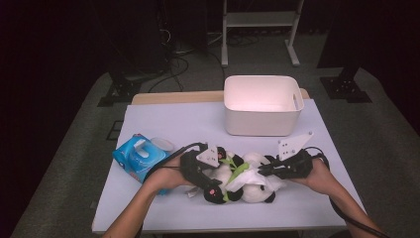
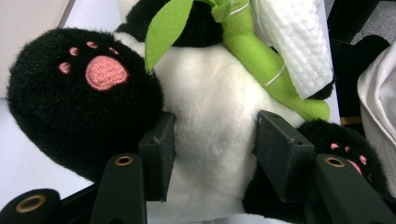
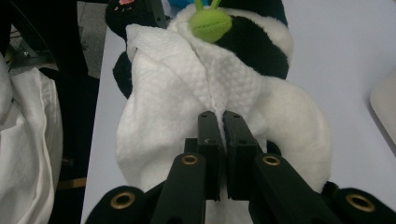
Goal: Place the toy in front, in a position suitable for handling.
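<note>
plush panda (image 1: 242, 181) lies lengthwise along worktop's near edge | left hand-held gripper (image 2: 212, 154) clamps its white belly | right hand-held gripper (image 3: 222, 140) pinches white tissue (image 3: 163, 107) draped over it | tissue nearer right hand

Light falls from overhead onto the white bin (image 1: 261, 104), which glows slightly overexposed; surroundings beyond it sink into darkness.

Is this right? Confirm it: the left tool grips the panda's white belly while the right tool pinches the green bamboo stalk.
Not quite. The right tool is shut on the white tissue draped over the panda, not the bamboo stalk; the right gripper view shows it. The left tool does grip the white belly.
</note>
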### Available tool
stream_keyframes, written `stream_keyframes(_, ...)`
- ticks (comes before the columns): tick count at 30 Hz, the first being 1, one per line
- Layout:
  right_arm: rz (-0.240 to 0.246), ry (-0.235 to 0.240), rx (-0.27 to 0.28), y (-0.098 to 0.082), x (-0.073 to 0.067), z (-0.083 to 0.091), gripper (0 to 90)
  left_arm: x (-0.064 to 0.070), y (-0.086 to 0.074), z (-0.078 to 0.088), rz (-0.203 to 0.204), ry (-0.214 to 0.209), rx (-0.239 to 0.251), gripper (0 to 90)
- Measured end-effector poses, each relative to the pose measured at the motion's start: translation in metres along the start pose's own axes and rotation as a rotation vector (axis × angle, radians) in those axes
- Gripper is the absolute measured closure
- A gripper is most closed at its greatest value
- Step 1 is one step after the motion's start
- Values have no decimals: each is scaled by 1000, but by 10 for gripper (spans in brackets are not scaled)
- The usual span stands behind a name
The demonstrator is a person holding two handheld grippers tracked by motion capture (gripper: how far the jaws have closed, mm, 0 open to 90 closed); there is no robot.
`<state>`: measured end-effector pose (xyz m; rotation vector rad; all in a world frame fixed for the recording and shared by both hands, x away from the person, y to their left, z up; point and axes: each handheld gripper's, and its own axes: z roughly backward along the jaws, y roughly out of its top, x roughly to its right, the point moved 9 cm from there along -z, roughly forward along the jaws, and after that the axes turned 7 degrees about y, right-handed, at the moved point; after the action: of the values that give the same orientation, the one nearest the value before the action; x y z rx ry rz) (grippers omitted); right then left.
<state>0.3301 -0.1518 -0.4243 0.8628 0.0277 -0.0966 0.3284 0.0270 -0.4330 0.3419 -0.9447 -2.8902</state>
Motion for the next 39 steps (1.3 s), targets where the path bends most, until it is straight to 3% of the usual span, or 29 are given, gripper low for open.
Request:
stream_keyframes(4,-7,6,9,-6,-2,1,860,4,-2,3,20,19,31,482)
stream_keyframes(6,-15,-8,1,-14,-2,3,860,7,-3,3,36,33,64,483)
stream_keyframes(12,-57,-42,-12,-32,0,14,861,7,-6,6,46,38,98,484)
stream_keyframes(17,-23,-43,-7,-15,-2,10,861,6,-6,6,22,43,93,483)
stream_keyframes(22,38,-34,-4,8,-2,-3,861,6,-8,5,-7,76,48,483)
stream_keyframes(25,24,-35,-2,6,-1,-2,861,6,-8,5,-1,79,56,485)
stream_keyframes(32,-35,-77,-33,-23,2,14,862,7,-7,4,-5,94,52,485)
stream_keyframes(39,28,-57,-4,8,1,-2,861,7,-8,4,5,104,42,484)
